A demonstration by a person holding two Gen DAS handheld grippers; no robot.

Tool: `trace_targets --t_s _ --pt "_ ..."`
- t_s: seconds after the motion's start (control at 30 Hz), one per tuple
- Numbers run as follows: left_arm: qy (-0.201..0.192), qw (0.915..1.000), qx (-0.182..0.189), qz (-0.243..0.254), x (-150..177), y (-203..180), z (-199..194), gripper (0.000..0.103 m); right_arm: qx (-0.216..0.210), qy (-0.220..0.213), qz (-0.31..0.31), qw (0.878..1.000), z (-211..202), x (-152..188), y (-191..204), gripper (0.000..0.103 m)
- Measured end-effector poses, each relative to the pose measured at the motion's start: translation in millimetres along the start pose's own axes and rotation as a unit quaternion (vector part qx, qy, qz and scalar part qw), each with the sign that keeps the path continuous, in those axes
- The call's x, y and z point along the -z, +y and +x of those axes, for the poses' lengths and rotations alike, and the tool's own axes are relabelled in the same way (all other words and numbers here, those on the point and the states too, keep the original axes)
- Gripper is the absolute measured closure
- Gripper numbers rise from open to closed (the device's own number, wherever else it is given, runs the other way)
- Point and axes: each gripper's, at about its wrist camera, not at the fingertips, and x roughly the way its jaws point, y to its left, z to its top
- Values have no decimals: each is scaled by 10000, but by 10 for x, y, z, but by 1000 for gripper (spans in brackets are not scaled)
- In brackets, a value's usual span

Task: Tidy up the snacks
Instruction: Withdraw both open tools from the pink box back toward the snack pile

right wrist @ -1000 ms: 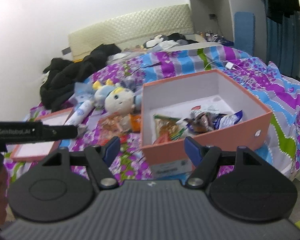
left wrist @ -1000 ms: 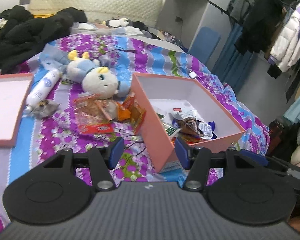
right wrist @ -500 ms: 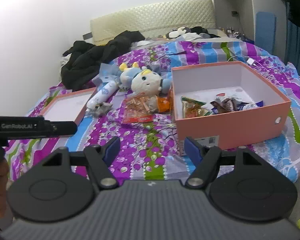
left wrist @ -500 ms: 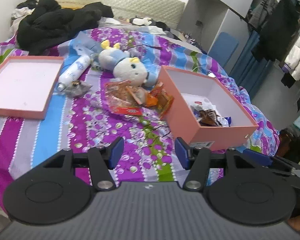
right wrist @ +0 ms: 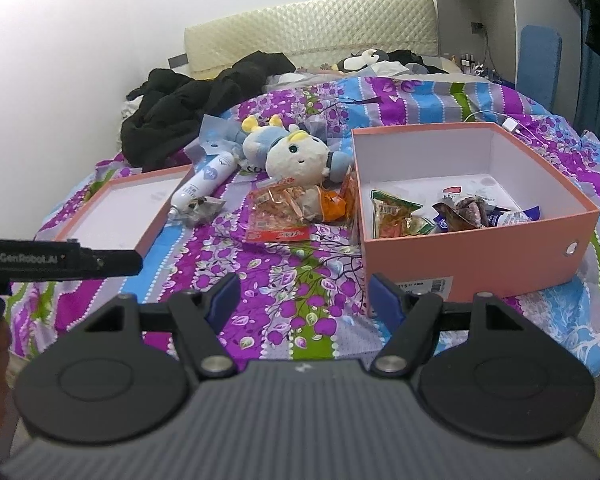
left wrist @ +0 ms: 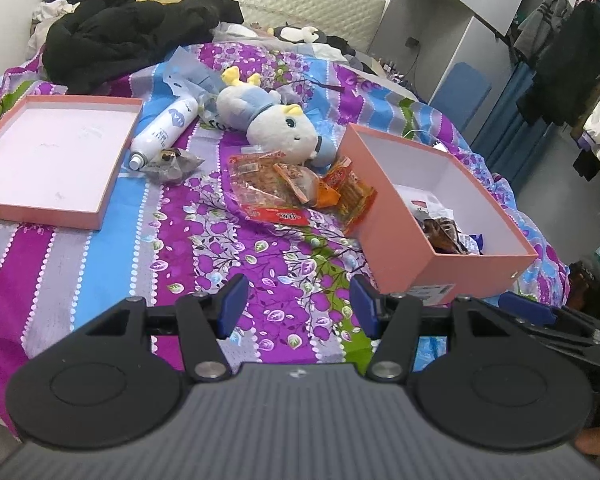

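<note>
A pink box (left wrist: pixel 396 236) (right wrist: pixel 472 256) stands open on the bed at the right, with several snack packets (right wrist: pixel 404 216) inside. A pile of orange and red snack packets (left wrist: pixel 288 188) (right wrist: pixel 288 208) lies on the quilt just left of the box. A small dark packet (left wrist: pixel 172 162) (right wrist: pixel 198 210) lies further left by a white bottle. My left gripper (left wrist: pixel 296 308) is open and empty, above the quilt short of the snack pile. My right gripper (right wrist: pixel 302 300) is open and empty, short of the box's near left corner.
The pink box lid (left wrist: pixel 48 156) (right wrist: pixel 128 208) lies upturned at the left. A white bottle (left wrist: pixel 164 130) and a plush toy (left wrist: pixel 276 128) (right wrist: pixel 296 156) lie behind the snacks. Black clothes (left wrist: pixel 128 32) are piled at the bed's head. The left gripper's body (right wrist: pixel 60 262) crosses the right wrist view's left edge.
Both grippers have pulled back and away from the box, so more of the bed and the lid at the left shows. Both stay open and empty.
</note>
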Motion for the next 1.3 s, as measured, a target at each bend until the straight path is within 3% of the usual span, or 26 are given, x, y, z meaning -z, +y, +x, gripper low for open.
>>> trace_targets --t_s 0.47,0.73,1.07,1.23,1.3 --pt "274 9996 -84 -12 -271 350 716 41 -41 69 -367 9993 572 -70 209 31" --pt "481 9975 -125 -506 -452 704 1170 41 -172 106 -789 9967 980 -183 397 31" --pt "582 9948 65 -839 -804 1037 1956 37 57 169 -1138 9933 1769 -376 385 32" --pt "672 9941 392 -757 -960 1089 2447 36 119 168 -1347 9907 2121 -418 367 41" --pt "678 9942 369 -750 -1018 1102 2635 27 219 156 -1488 9885 2269 -433 378 48"
